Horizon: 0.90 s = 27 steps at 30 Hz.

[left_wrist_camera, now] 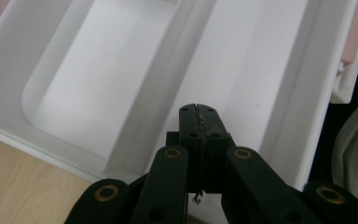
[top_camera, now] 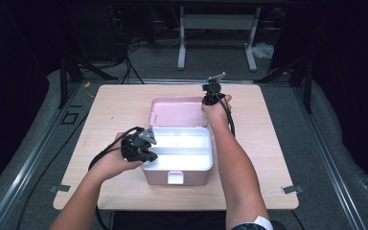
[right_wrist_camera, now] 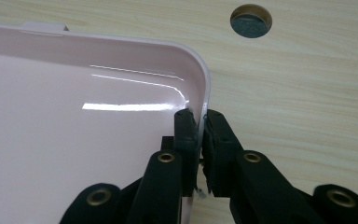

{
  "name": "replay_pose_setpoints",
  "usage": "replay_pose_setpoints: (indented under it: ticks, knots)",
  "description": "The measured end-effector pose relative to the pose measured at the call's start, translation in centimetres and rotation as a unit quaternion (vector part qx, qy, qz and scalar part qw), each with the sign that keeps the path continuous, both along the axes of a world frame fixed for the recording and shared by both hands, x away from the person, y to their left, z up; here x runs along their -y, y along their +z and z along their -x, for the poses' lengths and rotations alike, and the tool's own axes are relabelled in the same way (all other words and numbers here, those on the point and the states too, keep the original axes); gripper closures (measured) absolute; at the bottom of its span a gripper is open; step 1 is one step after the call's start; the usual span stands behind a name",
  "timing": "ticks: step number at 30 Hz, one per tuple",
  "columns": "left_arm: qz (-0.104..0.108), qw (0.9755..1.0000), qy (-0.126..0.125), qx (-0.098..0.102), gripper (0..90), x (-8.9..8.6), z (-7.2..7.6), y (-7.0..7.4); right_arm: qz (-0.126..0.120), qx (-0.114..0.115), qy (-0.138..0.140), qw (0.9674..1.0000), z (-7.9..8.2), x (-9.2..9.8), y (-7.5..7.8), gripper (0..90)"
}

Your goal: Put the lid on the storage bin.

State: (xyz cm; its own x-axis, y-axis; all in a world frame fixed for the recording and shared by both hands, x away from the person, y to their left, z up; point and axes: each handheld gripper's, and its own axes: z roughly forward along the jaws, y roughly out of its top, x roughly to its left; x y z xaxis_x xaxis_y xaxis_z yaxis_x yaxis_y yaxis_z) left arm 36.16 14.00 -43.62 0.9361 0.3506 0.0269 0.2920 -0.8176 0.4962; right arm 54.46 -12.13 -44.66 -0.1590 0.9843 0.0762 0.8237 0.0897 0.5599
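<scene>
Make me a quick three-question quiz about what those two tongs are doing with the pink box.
1. True or false: the pink box stands open.
2. What do the right tongs pinch? A) the lid's rim B) the front latch C) a cable
3. How many compartments show in the white tray?

Key: 1 true. 2 A: the jaws clamp the lid at its corner edge. 3 three; all look empty. The left tongs are shut over the tray.

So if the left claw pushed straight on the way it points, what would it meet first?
Most likely the white floor of the tray compartment inside the pink box. The shut left claw points down into it with nothing between; how far off is unclear.
</scene>
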Motion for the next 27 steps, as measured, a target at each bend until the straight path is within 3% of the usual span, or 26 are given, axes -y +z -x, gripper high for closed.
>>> replay_pose_setpoints:
  ticks: [12,27]
  knots:
    - [-0.007,1.0,0.002,0.001,89.9,0.3,0.0,0.1,-0.001,0.069,0.002,0.9976,1.8,0.5,2.6,85.2]
    - [0.001,1.0,0.004,0.001,89.9,0.2,-0.1,0.0,-0.013,0.121,0.02,0.9924,3.5,0.4,5.5,86.4]
